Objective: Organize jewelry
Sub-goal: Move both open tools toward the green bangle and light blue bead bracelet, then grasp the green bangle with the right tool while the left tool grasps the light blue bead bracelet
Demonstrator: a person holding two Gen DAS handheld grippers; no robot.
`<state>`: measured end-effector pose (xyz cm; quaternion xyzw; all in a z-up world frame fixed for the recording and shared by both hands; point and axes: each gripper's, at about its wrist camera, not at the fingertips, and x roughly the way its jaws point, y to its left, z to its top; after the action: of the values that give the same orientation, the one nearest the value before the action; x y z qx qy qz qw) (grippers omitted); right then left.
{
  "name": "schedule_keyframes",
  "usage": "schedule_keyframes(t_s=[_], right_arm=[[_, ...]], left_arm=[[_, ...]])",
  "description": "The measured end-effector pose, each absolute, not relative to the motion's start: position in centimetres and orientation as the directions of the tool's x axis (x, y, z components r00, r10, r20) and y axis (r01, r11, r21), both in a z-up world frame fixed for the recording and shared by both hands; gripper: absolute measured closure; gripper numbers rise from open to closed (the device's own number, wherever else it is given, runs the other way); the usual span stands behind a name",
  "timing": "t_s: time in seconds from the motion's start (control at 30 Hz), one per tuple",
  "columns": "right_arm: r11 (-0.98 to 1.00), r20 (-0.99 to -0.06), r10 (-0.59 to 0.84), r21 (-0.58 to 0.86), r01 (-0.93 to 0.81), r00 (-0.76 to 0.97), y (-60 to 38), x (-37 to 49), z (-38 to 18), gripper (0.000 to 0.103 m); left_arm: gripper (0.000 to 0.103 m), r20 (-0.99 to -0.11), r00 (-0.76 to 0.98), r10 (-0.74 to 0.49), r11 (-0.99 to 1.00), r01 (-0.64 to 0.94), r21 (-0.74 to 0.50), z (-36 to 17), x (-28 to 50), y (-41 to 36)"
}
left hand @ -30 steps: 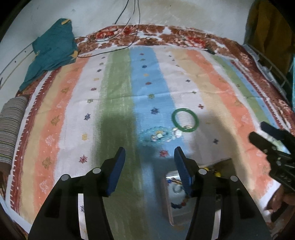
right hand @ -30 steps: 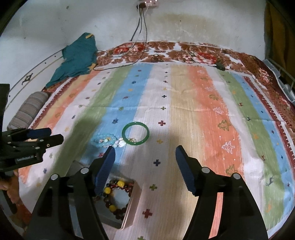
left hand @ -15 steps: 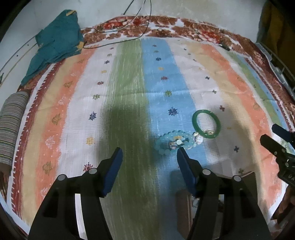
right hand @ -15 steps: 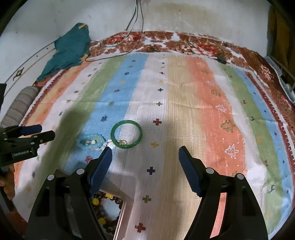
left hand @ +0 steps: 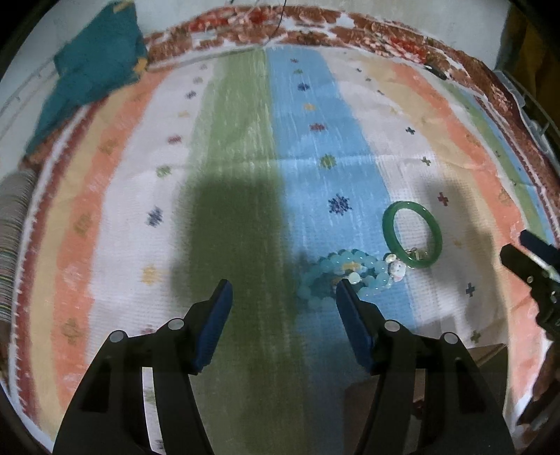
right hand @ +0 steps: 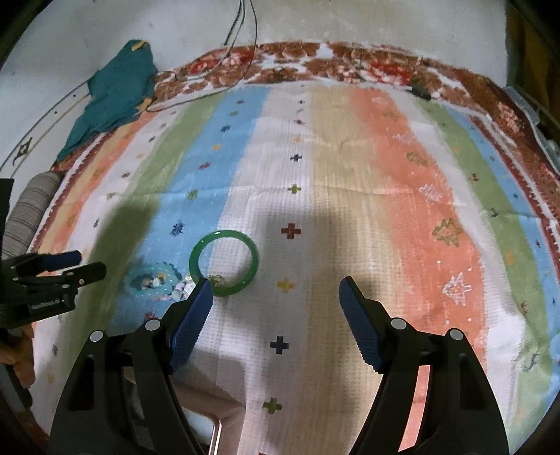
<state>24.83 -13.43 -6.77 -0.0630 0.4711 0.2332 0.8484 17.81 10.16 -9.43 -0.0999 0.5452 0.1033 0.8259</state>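
Note:
A green bangle (left hand: 411, 236) lies flat on the striped cloth; it also shows in the right wrist view (right hand: 224, 263). A light blue bead bracelet (left hand: 344, 274) with a small white charm lies just left of it, also in the right wrist view (right hand: 154, 281). My left gripper (left hand: 283, 290) is open and empty, its right fingertip just in front of the beads. My right gripper (right hand: 273, 288) is open and empty, its left fingertip at the bangle's near rim. The corner of a jewelry box (right hand: 210, 425) shows at the bottom, mostly hidden.
A striped cloth (right hand: 350, 182) covers the bed. A teal garment (right hand: 115, 94) lies at the far left, with dark cables (right hand: 241, 31) running up the wall. A striped roll (right hand: 31, 206) sits at the left edge. A wire rack (left hand: 535, 105) stands at the right.
Both grippers have moved forward toward the bangle and the blue beads. The jewelry box with brown beads has slid out of view below the grippers.

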Motion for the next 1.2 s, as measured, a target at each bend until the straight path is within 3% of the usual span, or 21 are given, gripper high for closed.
schedule_keyframes(t_s=[1.2], right_arm=[[0.875, -0.887, 0.291, 0.096, -0.475, 0.358, -8.7, 29.8, -13.1, 0.029]], left_arm=[[0.039, -0.957, 0.271, 0.106, 0.978, -0.202, 0.051, -14.4, 20.7, 10.2]])
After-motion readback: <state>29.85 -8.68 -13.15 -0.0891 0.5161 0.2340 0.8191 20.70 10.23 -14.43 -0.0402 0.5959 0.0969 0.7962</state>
